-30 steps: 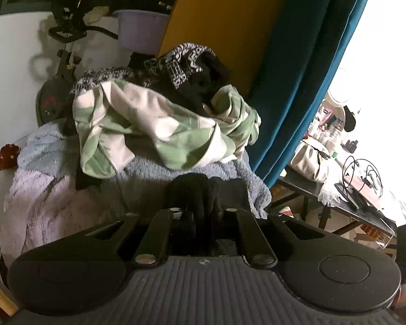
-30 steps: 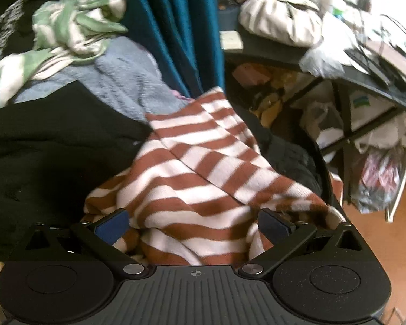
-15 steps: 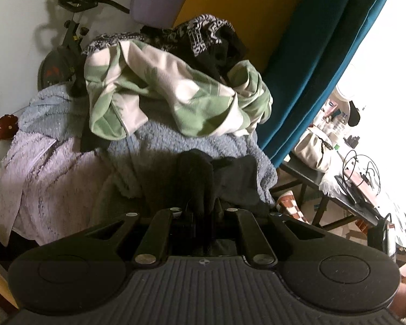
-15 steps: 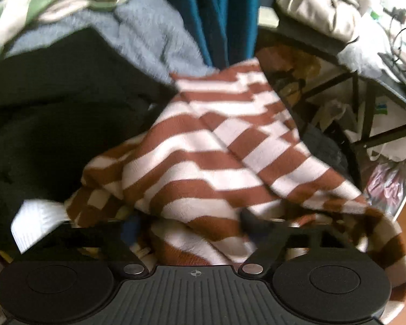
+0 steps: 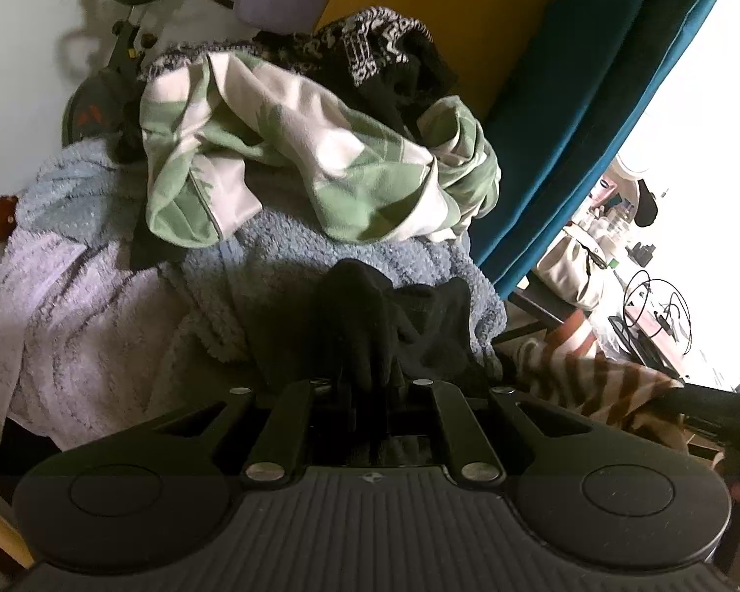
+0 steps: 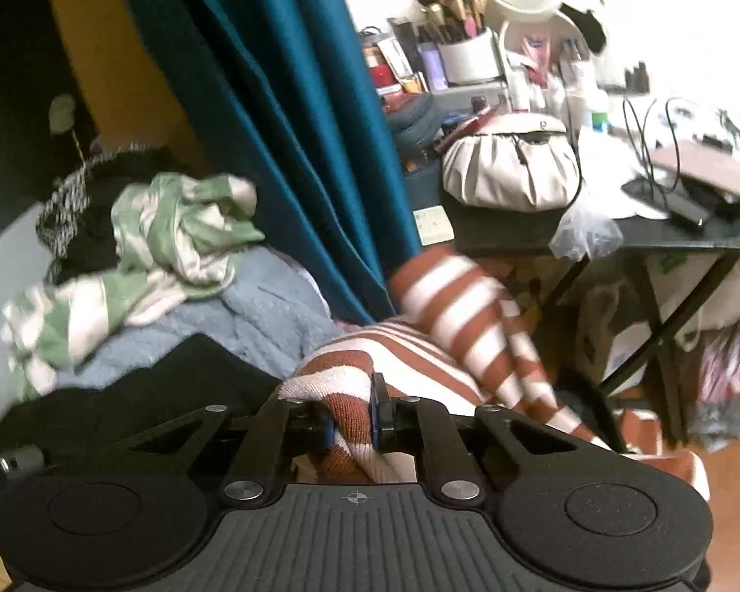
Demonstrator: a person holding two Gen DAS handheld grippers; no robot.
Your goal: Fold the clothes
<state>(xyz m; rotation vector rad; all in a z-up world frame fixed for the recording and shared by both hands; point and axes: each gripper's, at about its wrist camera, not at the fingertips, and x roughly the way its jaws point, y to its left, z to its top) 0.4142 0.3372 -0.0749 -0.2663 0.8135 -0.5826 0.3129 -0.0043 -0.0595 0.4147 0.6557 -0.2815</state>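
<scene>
My left gripper (image 5: pixel 367 380) is shut on a black garment (image 5: pixel 370 315) that bunches up between its fingers over a blue fleece blanket (image 5: pixel 291 256). My right gripper (image 6: pixel 352 419) is shut on a brown-and-white striped garment (image 6: pixel 468 315), which is lifted and trails to the right toward the floor. The same striped garment (image 5: pixel 602 380) shows at the right edge of the left wrist view. The black garment (image 6: pixel 163 389) lies at the left in the right wrist view.
A green-and-white garment (image 5: pixel 281 167) and a black patterned knit (image 5: pixel 375 49) top the pile. A lilac towel (image 5: pixel 69 315) lies to the left. A teal curtain (image 6: pixel 271 113) hangs behind. A cluttered black table (image 6: pixel 666 237) with a beige bag (image 6: pixel 508 167) stands to the right.
My right gripper went from open over the striped garment to shut on it and lifted it up. My left gripper stayed shut on the black garment and rose a little.
</scene>
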